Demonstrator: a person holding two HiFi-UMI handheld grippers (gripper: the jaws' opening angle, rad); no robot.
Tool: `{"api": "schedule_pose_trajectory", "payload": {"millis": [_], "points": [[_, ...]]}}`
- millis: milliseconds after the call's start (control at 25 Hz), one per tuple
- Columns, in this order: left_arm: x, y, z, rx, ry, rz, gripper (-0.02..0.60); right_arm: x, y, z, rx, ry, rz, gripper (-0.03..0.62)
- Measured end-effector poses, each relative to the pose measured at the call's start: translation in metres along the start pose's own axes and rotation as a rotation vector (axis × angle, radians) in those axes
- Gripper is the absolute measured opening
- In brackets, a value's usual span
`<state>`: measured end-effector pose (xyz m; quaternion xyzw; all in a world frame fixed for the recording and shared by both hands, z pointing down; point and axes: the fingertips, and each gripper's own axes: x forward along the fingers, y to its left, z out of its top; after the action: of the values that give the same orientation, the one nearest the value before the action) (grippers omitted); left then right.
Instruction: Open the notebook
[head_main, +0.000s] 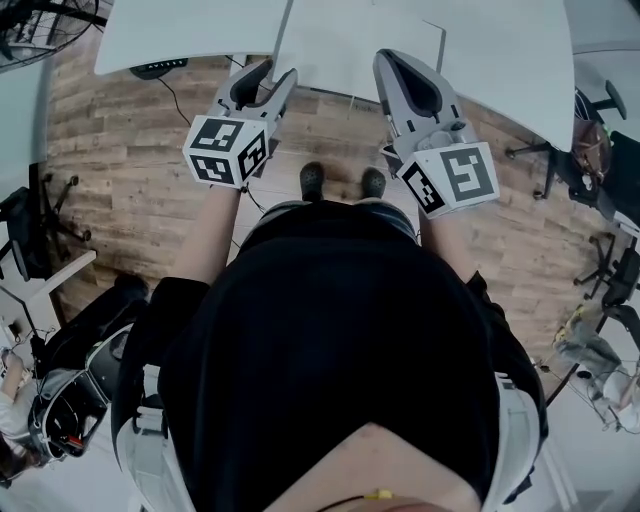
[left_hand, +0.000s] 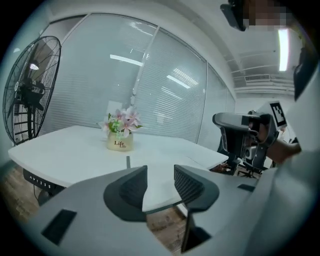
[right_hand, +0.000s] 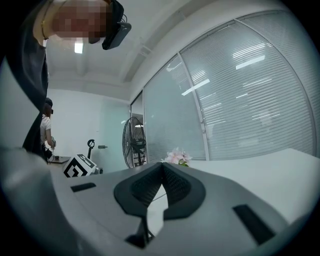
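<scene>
Claws are hovering empty: left claw (left_hand: 160, 172) gaping, right claw (right_hand: 161, 166) pinched together. Notebook (head_main: 350, 45) is seemingly lying open; withdrawing next.

Left gripper (left_hand: 160, 175): jaws apart, empty, tilted slightly down. Right gripper (right_hand: 162, 167): jaws closed together, empty, held level.

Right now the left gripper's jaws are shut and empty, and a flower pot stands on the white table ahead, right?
No: the left gripper view shows the left gripper with its jaws apart, not shut. They are empty, and the flower pot does stand on the white table ahead.
</scene>
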<state>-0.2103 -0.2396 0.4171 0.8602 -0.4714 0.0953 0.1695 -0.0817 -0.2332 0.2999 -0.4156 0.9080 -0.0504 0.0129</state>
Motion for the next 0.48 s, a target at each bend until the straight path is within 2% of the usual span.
{"api": "schedule_pose_trajectory", "payload": {"millis": [480], "points": [[0.020,-0.058,0.052,0.086,-0.096,-0.055,0.167,-0.029,-0.036,0.019,-0.013,-0.032,-0.032,0.005]]}}
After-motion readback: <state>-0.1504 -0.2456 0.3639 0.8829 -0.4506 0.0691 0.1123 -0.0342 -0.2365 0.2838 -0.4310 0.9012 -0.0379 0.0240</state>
